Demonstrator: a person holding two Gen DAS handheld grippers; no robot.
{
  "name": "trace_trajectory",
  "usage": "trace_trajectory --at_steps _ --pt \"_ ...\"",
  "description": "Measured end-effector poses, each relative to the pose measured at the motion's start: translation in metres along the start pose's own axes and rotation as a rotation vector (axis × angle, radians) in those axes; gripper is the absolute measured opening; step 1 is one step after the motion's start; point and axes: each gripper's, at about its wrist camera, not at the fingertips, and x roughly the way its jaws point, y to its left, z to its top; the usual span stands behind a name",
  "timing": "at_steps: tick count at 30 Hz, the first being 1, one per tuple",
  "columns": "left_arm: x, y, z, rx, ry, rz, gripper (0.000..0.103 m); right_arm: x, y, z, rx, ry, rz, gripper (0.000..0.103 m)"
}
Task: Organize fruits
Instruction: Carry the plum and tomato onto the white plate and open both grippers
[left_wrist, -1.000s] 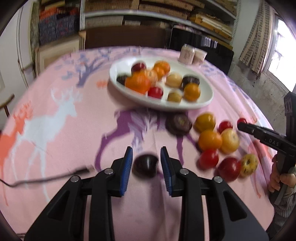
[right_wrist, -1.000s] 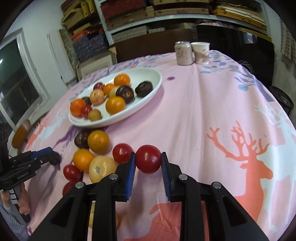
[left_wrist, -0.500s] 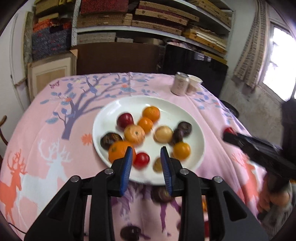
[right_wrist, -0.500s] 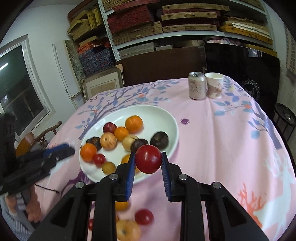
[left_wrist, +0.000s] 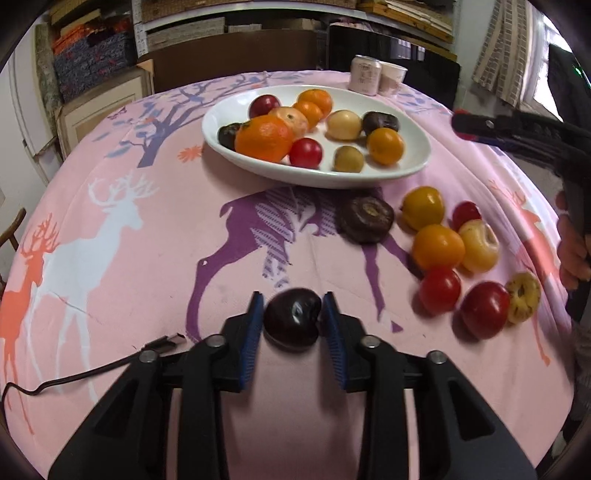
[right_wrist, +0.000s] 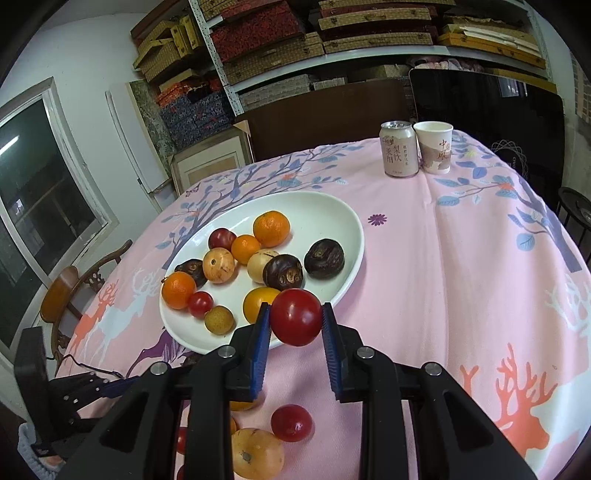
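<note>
In the left wrist view my left gripper (left_wrist: 292, 323) is shut on a dark purple fruit (left_wrist: 291, 325), low over the pink tablecloth in front of the white oval plate (left_wrist: 413, 162). Several loose fruits lie to its right, among them a dark brown one (left_wrist: 365, 219), an orange one (left_wrist: 437, 245) and a red tomato (left_wrist: 439, 290). My right gripper (right_wrist: 293, 323) is shut on a red tomato (right_wrist: 295, 321), held over the near rim of the plate (right_wrist: 354, 229), which carries several fruits. The right gripper (left_wrist: 461, 125) also shows beside the plate, a hand on its handle.
A drink can (right_wrist: 399, 149) and a paper cup (right_wrist: 434, 147) stand at the table's far side. A black USB cable (left_wrist: 162, 341) lies left of my left gripper. A wooden chair (right_wrist: 62, 291) stands off the table's left edge; stacked shelves fill the back wall.
The right gripper carried the red tomato from the loose pile up toward the plate. The left gripper rose without the dark fruit, then came back down and now grips it.
</note>
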Motion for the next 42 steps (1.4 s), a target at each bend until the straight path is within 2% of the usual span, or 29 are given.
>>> trace_trajectory --at_steps 2,4,9,12,14,15,16,17,18,20,23,25,30,33,36,42 --pt "-0.002 -0.001 0.002 -0.003 -0.001 -0.011 0.028 0.0 -0.001 0.0 0.004 0.0 0.005 0.028" --pt "-0.011 -0.003 0.013 -0.012 -0.035 -0.004 0.028 -0.003 0.0 0.0 0.005 -0.009 0.008 0.028" --pt "-0.024 -0.015 0.085 -0.043 -0.148 -0.05 0.028 0.009 0.018 0.015 -0.056 0.01 0.006 0.028" --pt "0.004 -0.031 0.119 -0.037 -0.131 -0.061 0.028 0.027 0.026 0.027 -0.087 0.034 -0.014 0.029" --pt "0.022 -0.034 0.127 -0.051 -0.125 -0.026 0.029 0.039 0.025 0.03 -0.095 0.051 -0.026 0.038" --pt "0.028 -0.033 0.129 -0.061 -0.125 -0.023 0.029 0.039 0.022 0.029 -0.082 0.035 -0.043 0.053" --pt "0.033 -0.03 0.13 -0.078 -0.125 -0.031 0.032 0.037 0.018 0.028 -0.066 0.006 -0.052 0.06" --pt "0.035 -0.026 0.13 -0.098 -0.131 -0.042 0.042 0.035 0.015 0.028 -0.063 -0.005 -0.043 0.06" --pt "0.034 -0.024 0.13 -0.108 -0.141 -0.044 0.048 0.033 0.013 0.028 -0.065 -0.007 -0.034 0.06" --pt "0.027 -0.02 0.127 -0.122 -0.178 -0.04 0.067 0.026 0.009 0.03 -0.051 -0.034 -0.032 0.06" --pt "0.015 -0.02 0.118 -0.11 -0.201 -0.048 0.074 0.012 0.003 0.029 -0.016 -0.075 -0.006 0.07" --pt "0.005 -0.019 0.105 -0.111 -0.213 -0.037 0.078 0.005 -0.002 0.023 0.0 -0.097 -0.021 0.078" --pt "-0.012 -0.025 0.068 -0.096 -0.189 -0.05 0.079 -0.006 -0.013 0.003 0.035 -0.087 -0.052 0.079" --pt "-0.017 -0.03 0.042 -0.093 -0.155 -0.074 0.079 -0.021 -0.022 -0.011 0.089 -0.11 -0.048 0.087" --pt "-0.021 -0.039 0.015 -0.038 -0.132 -0.087 0.079 -0.033 -0.035 -0.019 0.145 -0.132 -0.03 0.088" --pt "-0.019 -0.05 0.001 0.017 -0.109 -0.096 0.079 -0.046 -0.041 -0.036 0.178 -0.137 0.007 0.088"
